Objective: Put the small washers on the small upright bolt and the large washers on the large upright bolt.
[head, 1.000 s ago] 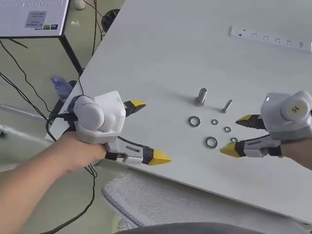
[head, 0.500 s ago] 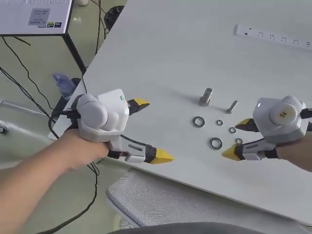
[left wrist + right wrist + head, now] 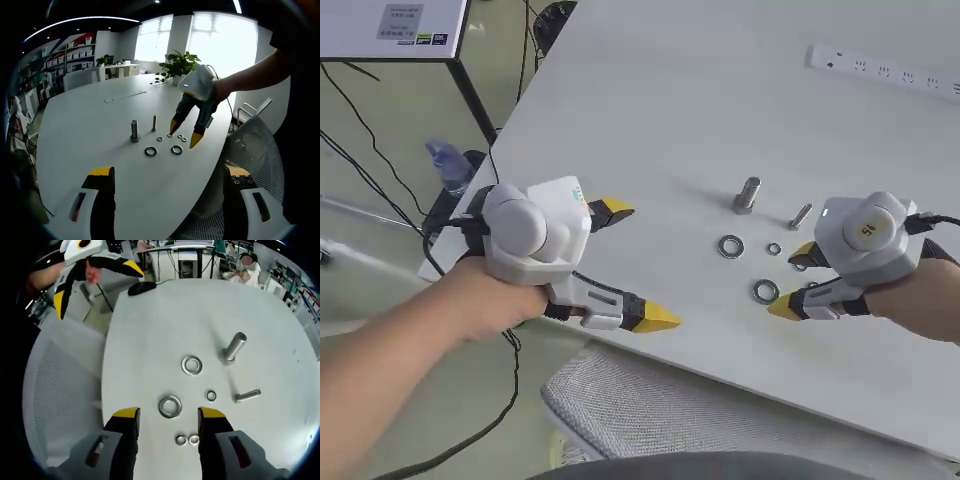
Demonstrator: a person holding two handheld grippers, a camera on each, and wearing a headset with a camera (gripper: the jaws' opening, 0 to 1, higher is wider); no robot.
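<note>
A large upright bolt (image 3: 748, 194) and a small upright bolt (image 3: 801, 215) stand on the white table (image 3: 650, 110). In front of them lie two large washers (image 3: 730, 246) (image 3: 765, 292) and small washers (image 3: 774, 249). My right gripper (image 3: 792, 280) is open, just above the table. The right gripper view shows the near large washer (image 3: 170, 406) lying between its tips (image 3: 169, 413), with two small washers (image 3: 186, 440) further back between the jaws. My left gripper (image 3: 638, 265) is open and holds nothing, over the table's near left edge, well apart from the washers (image 3: 150, 151).
A white power strip (image 3: 885, 72) lies at the far right of the table. A grey mesh chair (image 3: 650, 410) sits under the near edge. Beside the table on the left are a water bottle (image 3: 448, 165) and floor cables.
My right gripper has moved left and closer to the washers, its tips now around the near large washer. The left gripper has barely shifted.
</note>
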